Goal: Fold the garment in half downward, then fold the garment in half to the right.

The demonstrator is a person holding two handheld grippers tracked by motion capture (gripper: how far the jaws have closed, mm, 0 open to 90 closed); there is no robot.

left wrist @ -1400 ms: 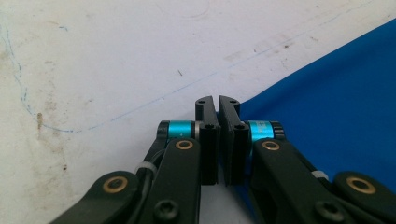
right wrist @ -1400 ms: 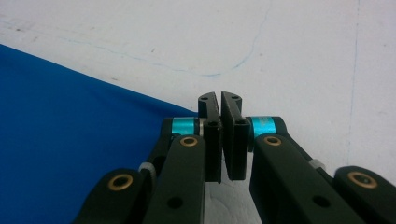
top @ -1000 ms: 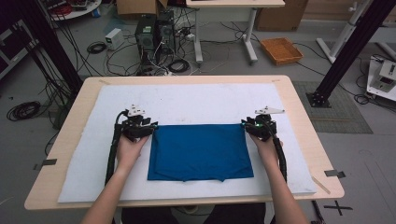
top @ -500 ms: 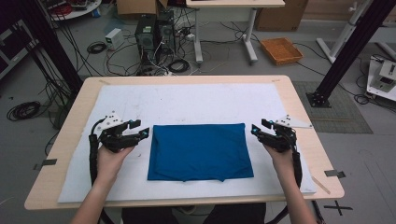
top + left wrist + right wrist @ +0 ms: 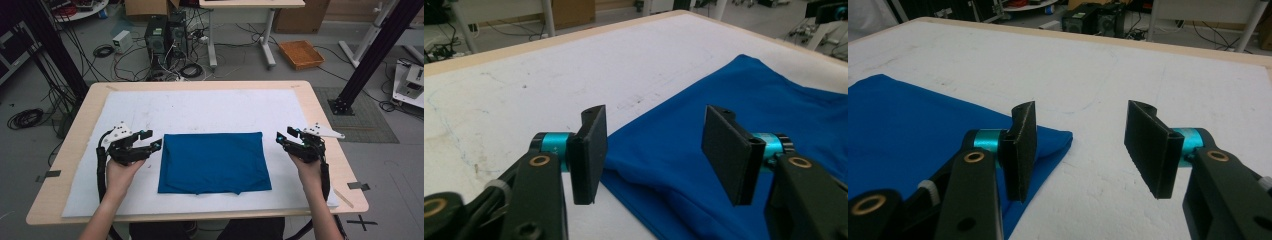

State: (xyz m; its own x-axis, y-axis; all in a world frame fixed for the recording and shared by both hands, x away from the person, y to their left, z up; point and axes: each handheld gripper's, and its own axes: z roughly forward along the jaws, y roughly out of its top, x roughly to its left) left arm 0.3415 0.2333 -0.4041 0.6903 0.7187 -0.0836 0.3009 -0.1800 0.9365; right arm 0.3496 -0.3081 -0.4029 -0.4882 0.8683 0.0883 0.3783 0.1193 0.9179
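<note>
A folded blue cloth (image 5: 214, 161) lies flat in the middle of the white mat (image 5: 210, 107). My left gripper (image 5: 154, 145) hovers open just off the cloth's left edge, with nothing between its jaws. In the left gripper view the blue cloth (image 5: 734, 110) spreads ahead and to the right between the open jaws of my left gripper (image 5: 654, 150). My right gripper (image 5: 281, 140) stands open a short way off the cloth's right edge. In the right gripper view the cloth's corner (image 5: 1053, 137) lies behind the left jaw of my right gripper (image 5: 1080, 150), which holds nothing.
The mat covers most of a wooden table (image 5: 327, 125). Tape marks sit at the table's front right corner (image 5: 357, 185). On the floor beyond are computer towers (image 5: 162, 35), cables, a desk leg (image 5: 267, 37) and an orange tray (image 5: 301, 54).
Both grippers let go of the cloth's far corners and drew outward and back, left to the left, right to the right. The cloth stays flat.
</note>
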